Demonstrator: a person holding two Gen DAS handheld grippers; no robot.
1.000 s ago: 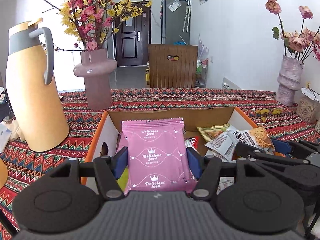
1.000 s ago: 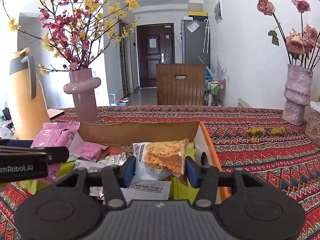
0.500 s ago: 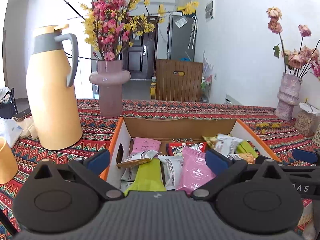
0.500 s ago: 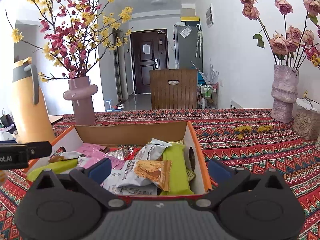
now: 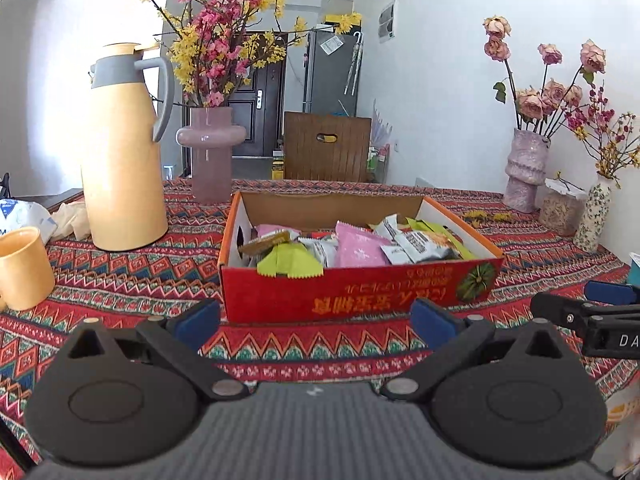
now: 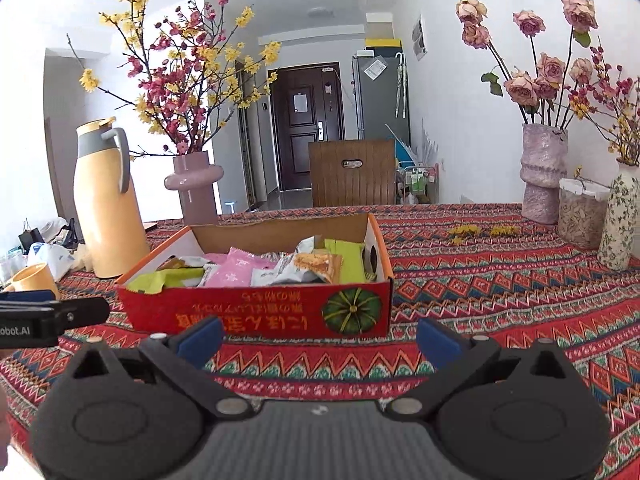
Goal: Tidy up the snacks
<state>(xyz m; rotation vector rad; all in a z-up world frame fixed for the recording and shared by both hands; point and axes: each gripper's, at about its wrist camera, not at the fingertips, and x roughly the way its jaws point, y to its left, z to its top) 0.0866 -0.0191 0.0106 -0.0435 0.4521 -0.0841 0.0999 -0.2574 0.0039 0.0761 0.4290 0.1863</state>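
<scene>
Snacks sit heaped in an open cardboard box (image 5: 360, 292), red front wall with upside-down print and a green pumpkin picture at its right end, orange rims along the sides. The box rests on the patterned tablecloth (image 5: 132, 280), at centre in the left wrist view. Inside: a pink packet (image 5: 358, 250) near the middle, a lime-green packet (image 5: 288, 262) drooping over the front edge at 9 o'clock of the pink one, a printed white-and-orange packet (image 5: 424, 246) at 3 o'clock of it. Left gripper (image 5: 316, 320) is short of the box front; its jaws have just been opening and now stand wide, nothing between them. Right gripper (image 6: 318, 334) likewise: jaws have just been opening, spread wide, empty, just in front of the red wall. From the box, at 10 o'clock, a tall yellow thermos jug (image 5: 122, 148) with grey handle; at 11 o'clock a mauve vase (image 5: 211, 152) of pink and yellow blossom branches. At 9 o'clock, near the frame edge, a yellow mug (image 5: 24, 272). At 2 o'clock a rough lilac vase (image 5: 526, 168) of dried roses, beside it a clear jar (image 5: 562, 208) and a floral bottle vase (image 5: 596, 216). Wooden chair back (image 5: 326, 148) behind the table at 12 o'clock.
</scene>
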